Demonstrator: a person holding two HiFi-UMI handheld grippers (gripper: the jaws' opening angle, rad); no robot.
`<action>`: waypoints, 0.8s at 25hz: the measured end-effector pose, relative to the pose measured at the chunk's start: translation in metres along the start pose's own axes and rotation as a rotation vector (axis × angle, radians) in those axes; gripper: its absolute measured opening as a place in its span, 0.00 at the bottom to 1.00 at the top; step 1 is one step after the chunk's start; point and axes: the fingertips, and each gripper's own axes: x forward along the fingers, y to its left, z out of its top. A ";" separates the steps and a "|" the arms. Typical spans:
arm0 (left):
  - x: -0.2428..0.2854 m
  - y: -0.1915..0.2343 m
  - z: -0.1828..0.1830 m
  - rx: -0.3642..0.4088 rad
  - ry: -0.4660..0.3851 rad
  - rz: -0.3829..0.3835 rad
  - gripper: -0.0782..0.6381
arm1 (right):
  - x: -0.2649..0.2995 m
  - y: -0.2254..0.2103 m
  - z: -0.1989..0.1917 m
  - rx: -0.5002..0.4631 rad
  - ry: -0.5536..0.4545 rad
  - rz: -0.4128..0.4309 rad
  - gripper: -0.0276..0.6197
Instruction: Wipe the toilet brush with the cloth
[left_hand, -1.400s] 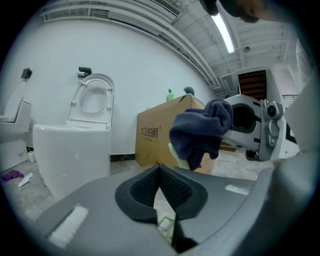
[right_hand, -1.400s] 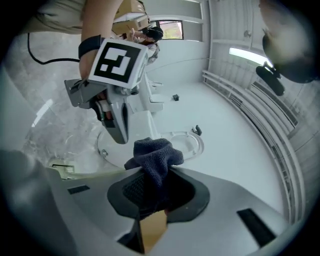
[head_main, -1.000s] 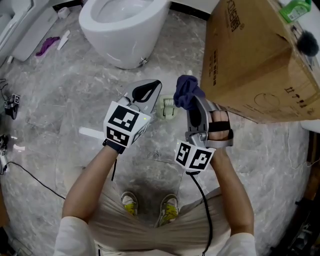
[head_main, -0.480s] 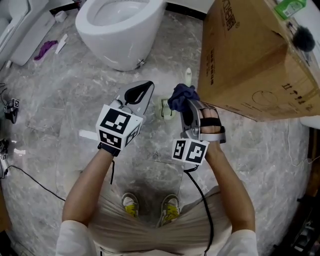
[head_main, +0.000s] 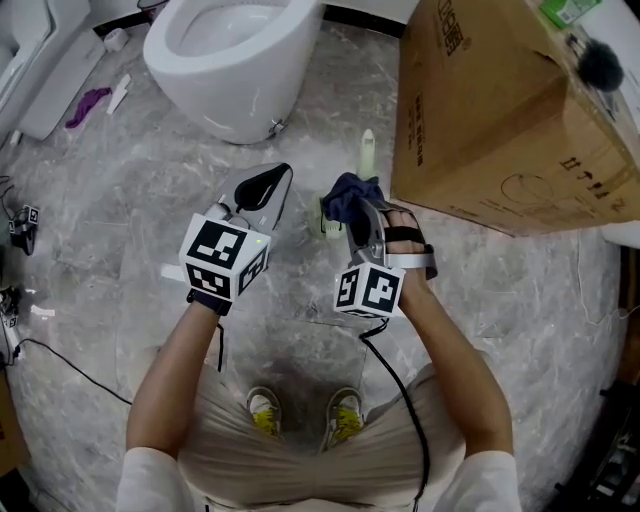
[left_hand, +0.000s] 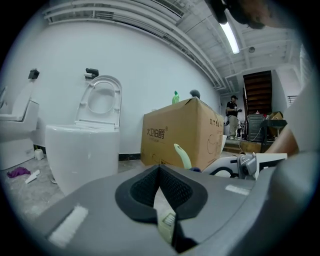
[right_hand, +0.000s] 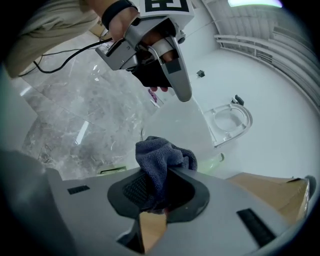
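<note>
Grey floor (head_main: 120, 230): veined stone look; the person stood at its near edge, shoes (head_main: 300, 412) in view.
left gripper (head_main: 268, 188): jaws clenched on a pale ribbed strip of the brush, aimed toward the floor's far edge.
brush (head_main: 367, 150): mid-floor, pale green; curved end stuck out beyond both grippers toward the box's near-left corner. Couldn't tell if it touched the floor.
right gripper (head_main: 358, 212): jaws clamped on the cloth, beside the left gripper but apart from it.
cloth (head_main: 346, 195): dark blue, bunched, bulging out past the jaw tips; just beside the brush's green end in the right gripper view, contact unclear.
pale piece (head_main: 328, 216): between the two grippers, just left of the cloth; couldn't tell whether it was brush or holder.
toilet (head_main: 235, 60): white, far-left part of the floor, seat up in the left gripper view.
box (head_main: 500, 110): brown cardboard, far-right corner, printed side facing the grippers; green bottle (head_main: 568, 10) on top.
purple scrap (head_main: 88, 101): far-left edge, well apart from the grippers.
black cable (head_main: 70, 362): trailed along the left edge.
</note>
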 end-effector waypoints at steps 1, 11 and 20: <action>0.000 0.000 0.001 -0.001 -0.002 -0.001 0.11 | 0.001 0.002 0.001 0.014 0.000 0.011 0.15; 0.002 -0.001 0.000 0.001 0.000 -0.008 0.11 | 0.001 0.003 0.003 0.103 -0.012 0.056 0.15; 0.013 -0.006 0.002 -0.002 -0.003 -0.029 0.11 | -0.023 -0.071 0.001 0.289 -0.076 -0.121 0.15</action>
